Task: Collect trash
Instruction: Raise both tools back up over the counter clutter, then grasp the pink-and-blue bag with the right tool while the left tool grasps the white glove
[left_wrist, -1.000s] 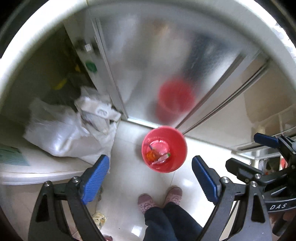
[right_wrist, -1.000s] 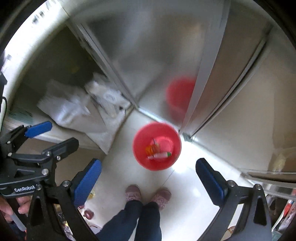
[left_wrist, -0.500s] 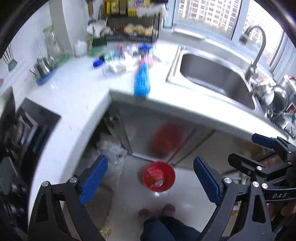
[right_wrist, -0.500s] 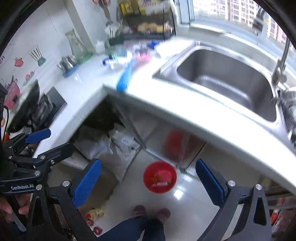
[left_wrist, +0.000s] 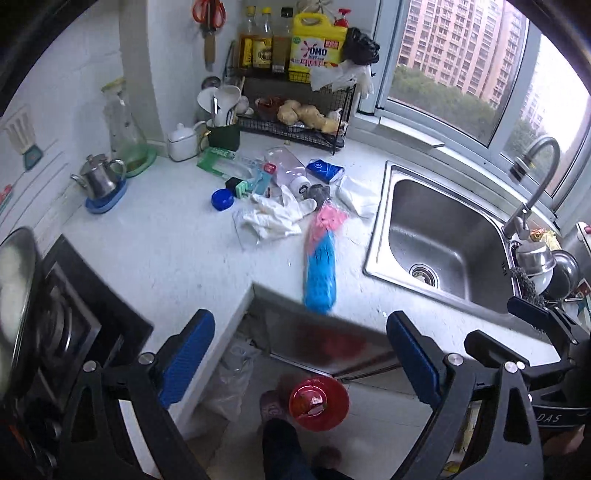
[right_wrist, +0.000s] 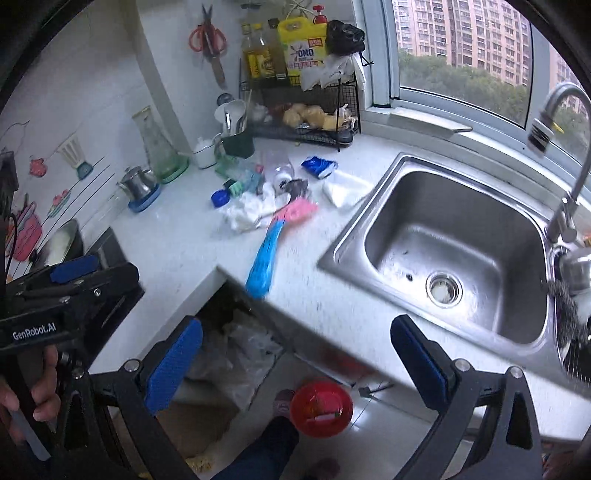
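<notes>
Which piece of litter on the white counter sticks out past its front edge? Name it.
The long blue-and-pink plastic packet: its blue end overhangs the white counter edge, while the crumpled white wrappers lie further back.

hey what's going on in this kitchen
A person is collecting trash with a handheld gripper in each hand. The left gripper and right gripper are both raised over the counter edge, jaws wide open and empty. Litter sits on the white countertop: a blue and pink package, crumpled white wrappers, a clear plastic bottle and a blue lid. A red bin on the floor below already holds some trash.
</notes>
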